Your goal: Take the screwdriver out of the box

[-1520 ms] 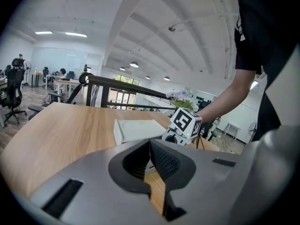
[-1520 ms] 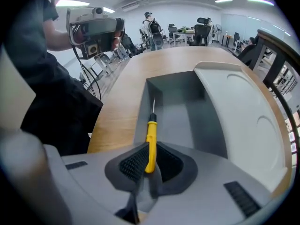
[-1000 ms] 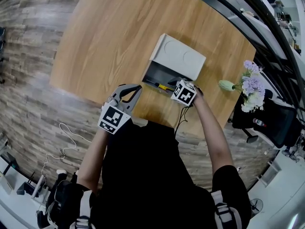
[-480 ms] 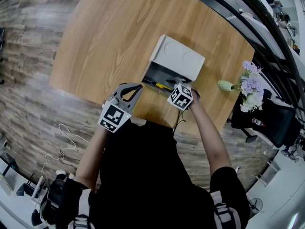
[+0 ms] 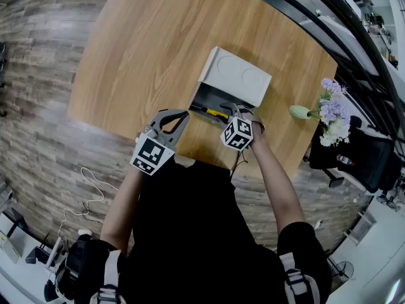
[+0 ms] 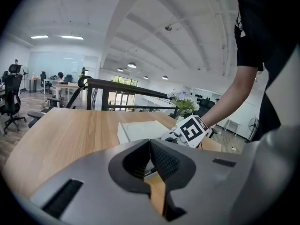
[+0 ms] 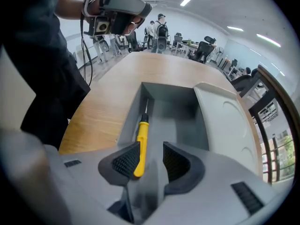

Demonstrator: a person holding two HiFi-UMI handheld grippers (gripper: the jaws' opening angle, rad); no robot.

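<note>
**Item 1, right claw** (image 7: 151,159) (image 5: 235,110): grey, ribbed pads, jaws parted. The butt of the handle listed below stands between them, close against the pad on the person's left. Whether it touches that pad cannot be told. Nothing is clamped yet.

**Item 2, yellow-handled screwdriver with a thin dark metal shaft** (image 7: 140,137) (image 5: 212,113): lies inside item 3, along its left wall.
- Long axis runs straight away from the right claw, shaft pointing outward, handle end nearest.
- Judged: a plain closing of the jaws on the handle, then a lift, is what the next move calls for.
- The right claw is far the nearer.

**Item 3, open grey plastic box** (image 7: 180,118) (image 5: 204,98): holds only the screwdriver, as far as shows. Its pale grey lid (image 7: 225,121) (image 5: 237,78) is thrown back beyond it.

**Item 4, left claw** (image 6: 150,154) (image 5: 180,115): jaws together, holding nothing, apart from the box at its near left.

**Item 5, light wooden surface** (image 7: 108,90) (image 5: 145,43): carries the box.

**Obscured:**
- The handle's very end sits behind the jaw pad.
- The shaft tip is too small to make out.
- In the head view the marker cube covers most of the right claw.
</note>
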